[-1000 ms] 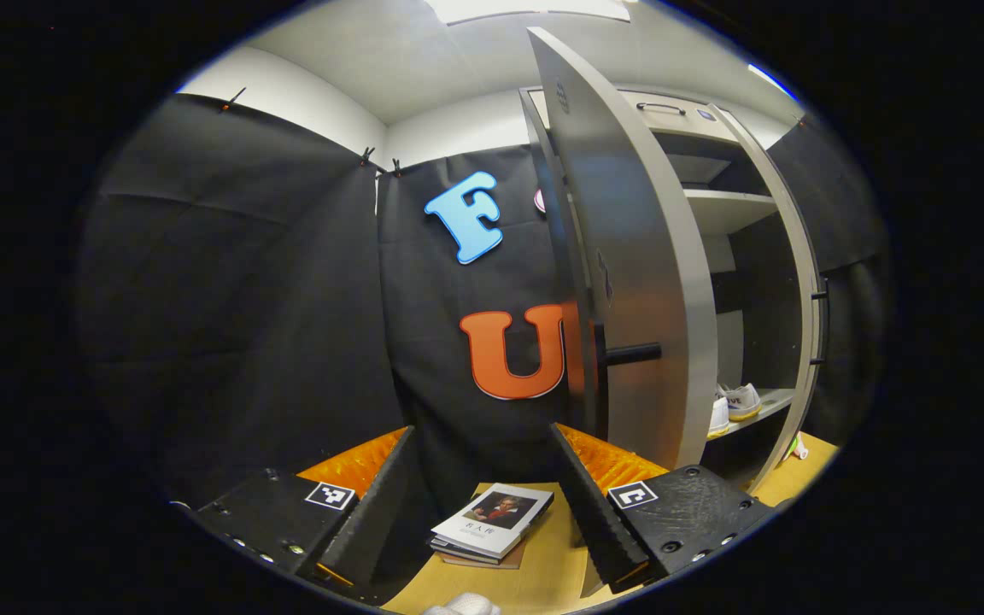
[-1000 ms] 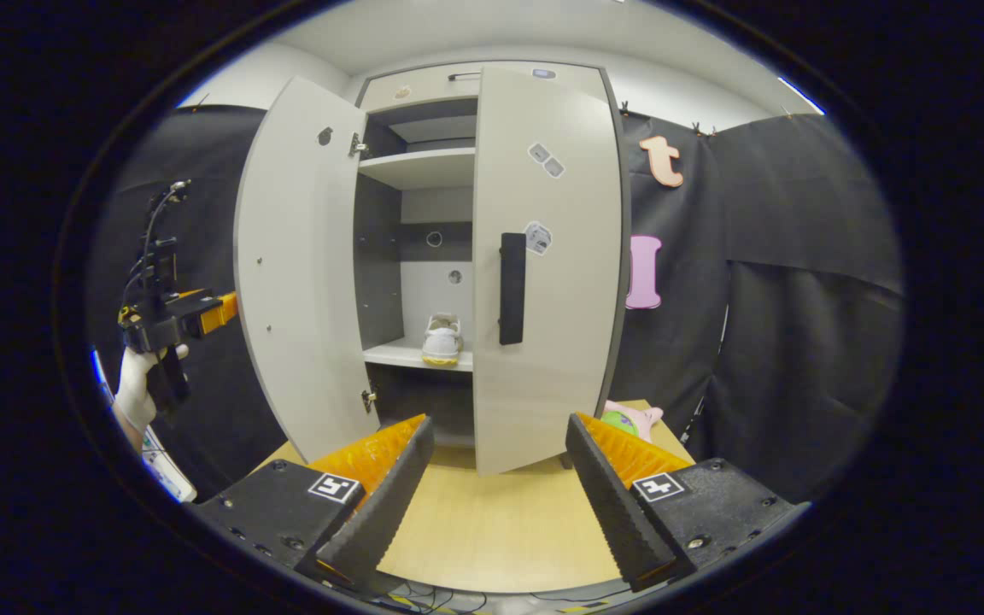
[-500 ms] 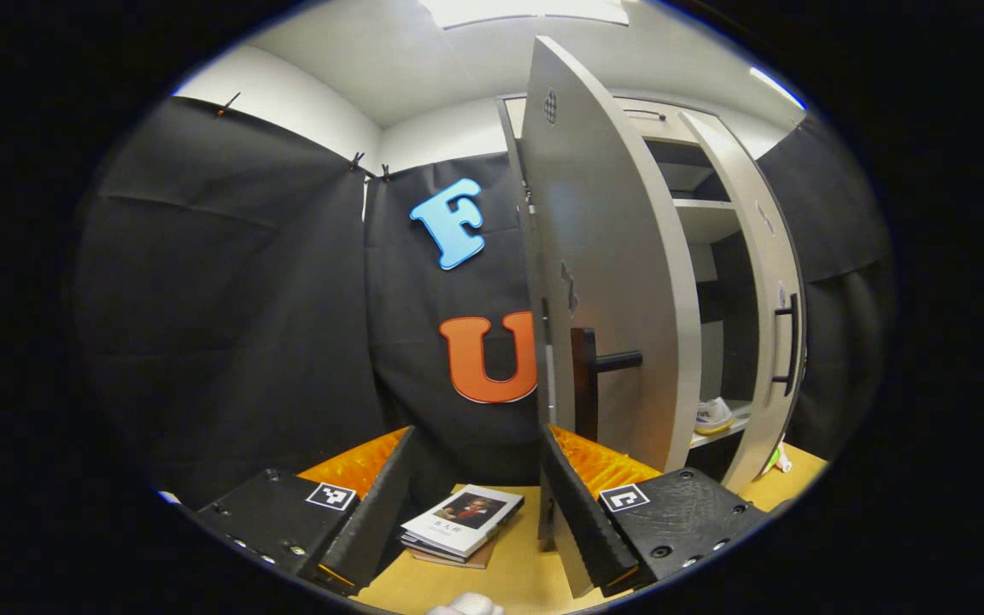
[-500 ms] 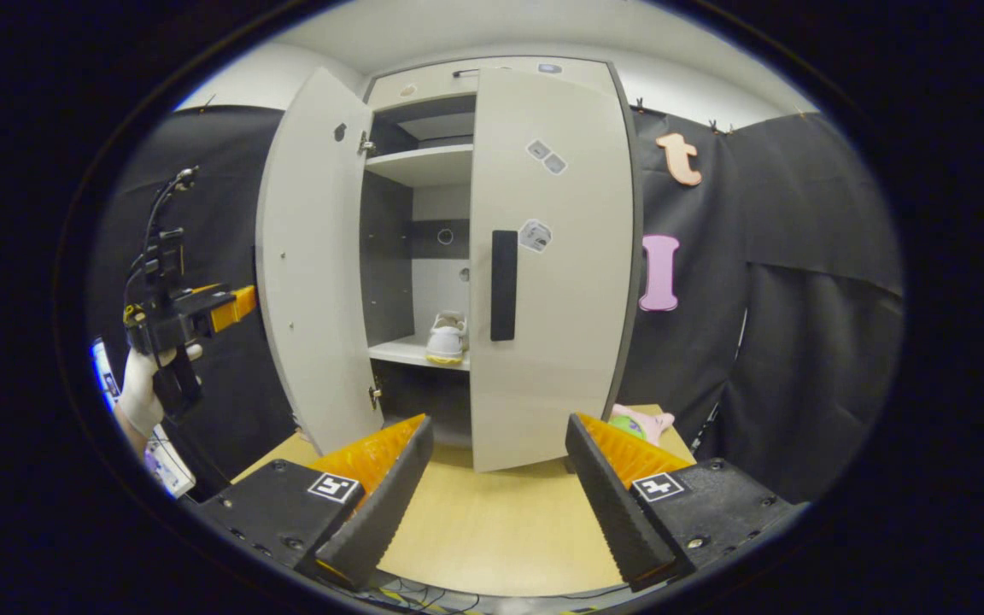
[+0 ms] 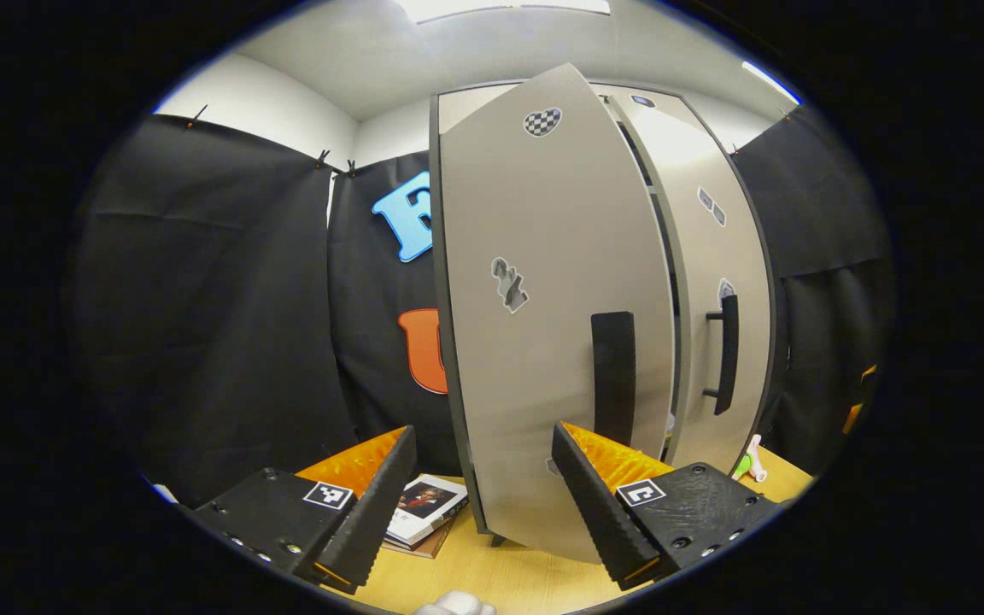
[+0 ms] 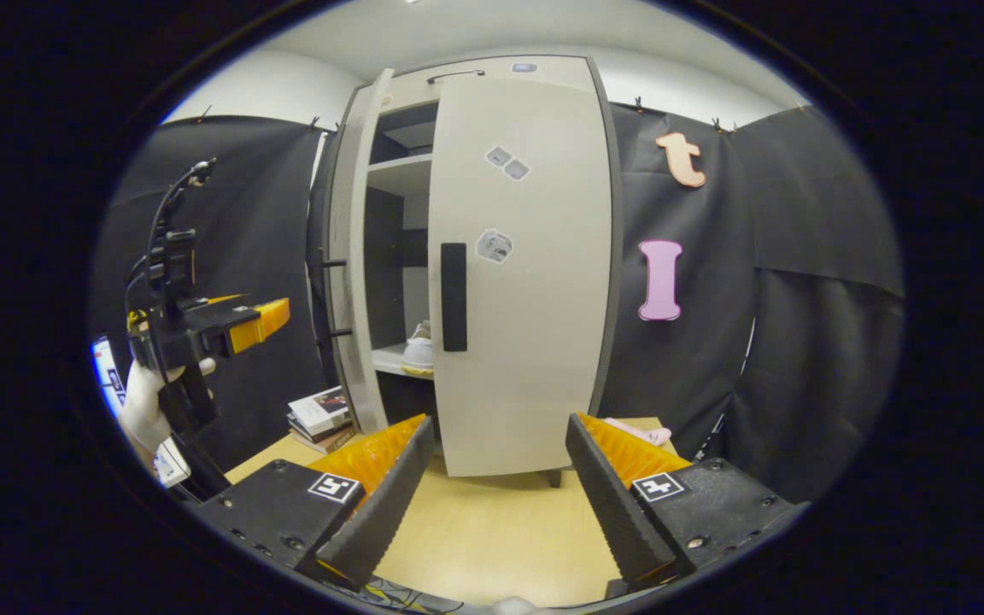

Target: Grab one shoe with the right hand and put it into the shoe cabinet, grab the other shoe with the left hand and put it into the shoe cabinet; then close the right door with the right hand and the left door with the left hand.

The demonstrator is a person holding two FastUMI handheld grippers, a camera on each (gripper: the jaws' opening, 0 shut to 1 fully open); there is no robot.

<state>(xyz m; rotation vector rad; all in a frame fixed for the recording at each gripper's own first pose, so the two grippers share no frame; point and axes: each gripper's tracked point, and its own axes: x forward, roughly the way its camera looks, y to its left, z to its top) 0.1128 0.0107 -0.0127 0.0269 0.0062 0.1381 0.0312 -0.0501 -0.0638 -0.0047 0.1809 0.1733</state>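
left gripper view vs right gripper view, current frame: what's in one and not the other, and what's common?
Left gripper view: the front face of the left door, with its checkered sticker and handle.
Right gripper view: the gap into the cabinet, a shoe on the shelf, and the left gripper held in a hand.
Shared: the right door, shut or nearly so, the stack of books and the wooden table.

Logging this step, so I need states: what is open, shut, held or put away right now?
Left door: partly open, not latched.
Right door: closed.
Shoe: on a cabinet shelf.
Left hand-held gripper: open, holding nothing.
Right hand-held gripper: open, holding nothing.
Books: stacked on the table.
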